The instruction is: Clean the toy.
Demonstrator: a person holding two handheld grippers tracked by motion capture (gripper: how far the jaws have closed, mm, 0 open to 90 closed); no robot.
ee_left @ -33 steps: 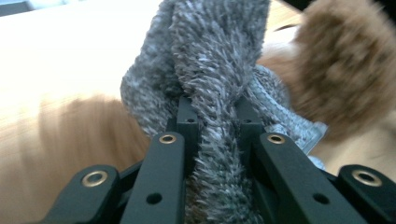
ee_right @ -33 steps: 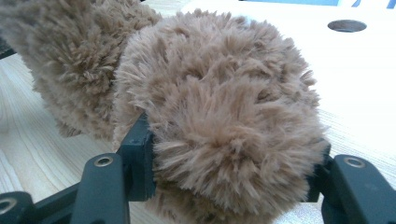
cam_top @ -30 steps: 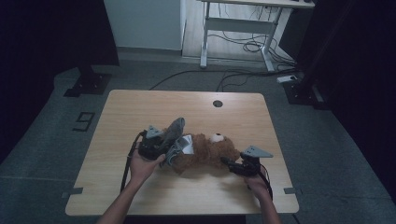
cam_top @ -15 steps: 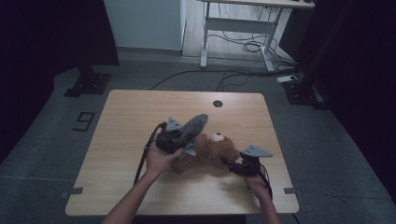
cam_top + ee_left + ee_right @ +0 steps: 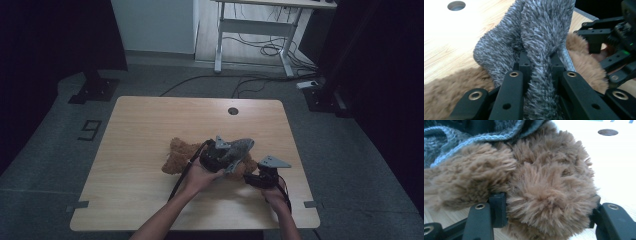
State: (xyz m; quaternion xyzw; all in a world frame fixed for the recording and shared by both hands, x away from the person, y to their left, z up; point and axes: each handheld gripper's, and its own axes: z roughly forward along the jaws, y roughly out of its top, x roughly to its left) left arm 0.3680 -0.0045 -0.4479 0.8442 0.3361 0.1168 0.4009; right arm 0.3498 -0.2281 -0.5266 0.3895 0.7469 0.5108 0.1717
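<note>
Pinching a fold of the grey fuzzy garment (image 5: 541,42), the left gripper (image 5: 222,159) has its jaws closed hard on the knit; in the left gripper view the fabric bunches between the two black jaws and rises in a ridge above them. Likely reason for the grip: to drag the garment along the brown plush toy (image 5: 180,156), either onto it or off it; which of the two I cannot tell.

Right gripper (image 5: 261,179), nearest the table's front edge in the high view, holds a rounded end of the toy. Jaws stand part open but clamped on either side of the fur (image 5: 549,195), which fills the gap between them. Judged purpose: anchoring the toy so the garment can slide without the whole toy following.

Toy lies across the middle of the wooden table (image 5: 150,120), its uncovered part stretching to the left, garment's light-edged hem (image 5: 484,137) draped over its right part.

Farther back: cable hole (image 5: 232,110) in the tabletop, then a desk frame (image 5: 250,30) with loose cables on the floor.
</note>
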